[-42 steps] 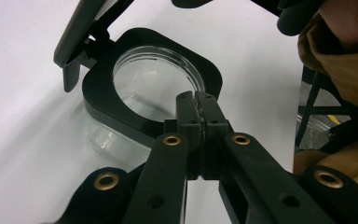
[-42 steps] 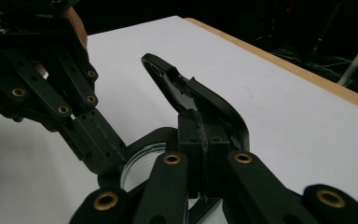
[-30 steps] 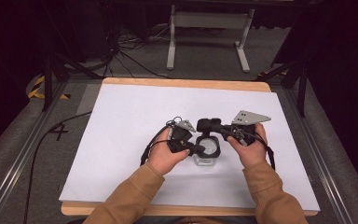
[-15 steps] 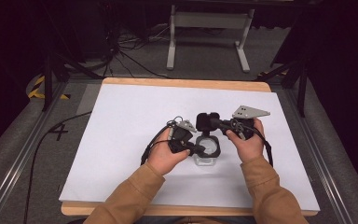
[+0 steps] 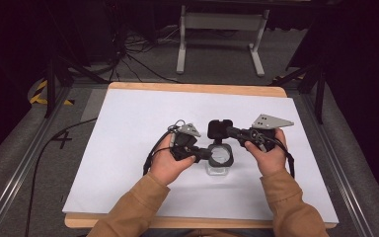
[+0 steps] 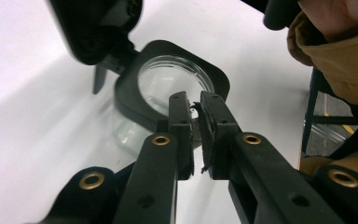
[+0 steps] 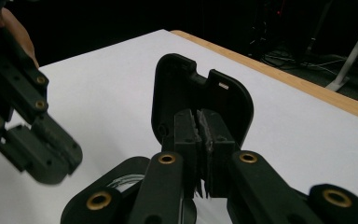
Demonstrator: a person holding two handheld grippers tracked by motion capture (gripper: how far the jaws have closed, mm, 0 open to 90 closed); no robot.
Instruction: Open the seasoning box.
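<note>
1. The left gripper [image 6: 193, 105] has its jaws close together with a narrow gap, pinching the black square rim frame [image 6: 135, 105] of a clear container at its near edge. These jaws have just been opening a little, with the rim between them.
2. In the high view the left gripper [image 5: 205, 154] reaches in from the left to the container [image 5: 219, 157], which stands near the middle of the white tabletop [image 5: 128, 128].
3. The right gripper [image 7: 199, 126] has its jaws nearly together, clamped on the lower edge of the black hinged lid [image 7: 200, 100], which stands upright. These jaws too have just been opening slightly, with the lid's edge between them.
4. In the high view the right gripper [image 5: 229, 131] comes in from the right, and the lid [image 5: 219, 129] stands raised just behind the container's opening.
5. In the left gripper view the lid [image 6: 95, 28] hangs at the far side of the frame, and the round glass mouth [image 6: 175, 81] lies open beneath it.
6. The left hand [image 5: 170, 163] and right hand [image 5: 266, 155] rest on either side of the container, in tan sleeves [image 5: 291, 207].
7. A wooden edge [image 5: 192, 89] borders the tabletop at the far side.
</note>
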